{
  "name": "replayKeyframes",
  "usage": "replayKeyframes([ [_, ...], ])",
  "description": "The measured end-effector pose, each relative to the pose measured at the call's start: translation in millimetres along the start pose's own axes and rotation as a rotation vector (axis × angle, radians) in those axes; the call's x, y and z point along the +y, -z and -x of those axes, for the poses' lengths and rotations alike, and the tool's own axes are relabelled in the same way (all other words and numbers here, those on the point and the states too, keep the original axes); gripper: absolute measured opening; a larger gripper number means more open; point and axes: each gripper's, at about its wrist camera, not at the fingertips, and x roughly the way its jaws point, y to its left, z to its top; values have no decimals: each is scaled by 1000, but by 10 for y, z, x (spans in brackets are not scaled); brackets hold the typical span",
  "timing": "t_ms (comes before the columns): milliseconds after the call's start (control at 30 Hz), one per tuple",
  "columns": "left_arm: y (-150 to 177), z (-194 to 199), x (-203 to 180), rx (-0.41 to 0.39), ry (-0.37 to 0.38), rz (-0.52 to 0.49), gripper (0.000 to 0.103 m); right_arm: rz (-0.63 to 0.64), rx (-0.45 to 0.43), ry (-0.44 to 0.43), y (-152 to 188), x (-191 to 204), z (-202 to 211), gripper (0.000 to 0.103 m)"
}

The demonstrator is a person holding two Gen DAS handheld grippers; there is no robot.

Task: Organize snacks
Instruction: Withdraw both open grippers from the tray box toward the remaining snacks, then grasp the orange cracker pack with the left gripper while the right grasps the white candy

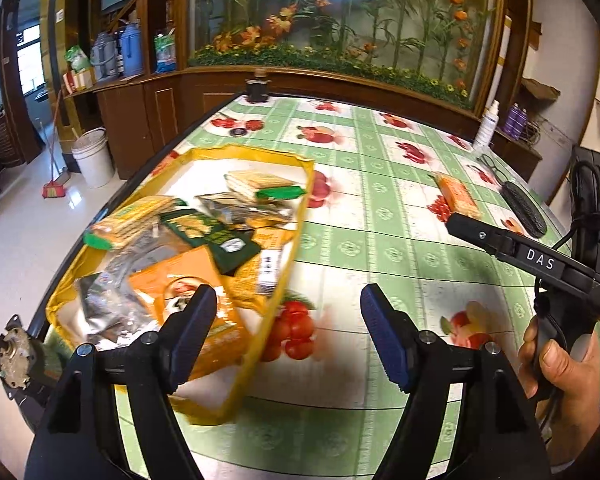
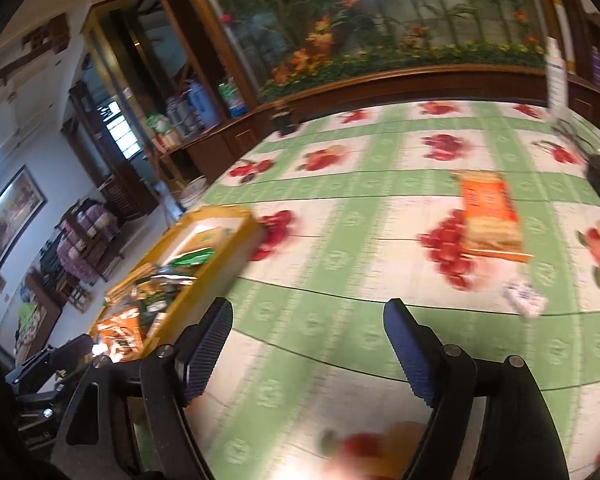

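Observation:
A yellow tray (image 1: 256,153) near the table's left edge holds several snack packets: green-ended cracker packs, silver pouches and a large orange bag (image 1: 188,280). My left gripper (image 1: 288,312) hangs open over the tablecloth beside the tray's right wall, nothing between its blue pads. An orange cracker packet (image 2: 488,216) lies alone on the cloth ahead and to the right of my right gripper (image 2: 308,320), which is open and empty. A small white packet (image 2: 524,300) lies nearer, to the right. In the left wrist view one right-gripper finger (image 1: 472,232) reaches toward that orange packet (image 1: 458,196).
A green fruit-print cloth covers the table (image 1: 380,240). A black case (image 1: 524,208) and a white bottle (image 1: 486,128) sit at its right side, a dark jar (image 1: 258,88) at the far edge. A person's hand (image 1: 560,364) holds the right gripper's handle. Floor, bucket and broom lie left.

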Motion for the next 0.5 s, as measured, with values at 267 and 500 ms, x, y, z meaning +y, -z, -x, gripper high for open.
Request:
replayKeyframes([
  [267, -96, -203, -419, 50, 51, -56, 74, -72, 10, 101, 13, -840, 193, 80],
  [500, -229, -376, -671, 100, 89, -55, 74, -33, 33, 148, -74, -1025, 107, 80],
])
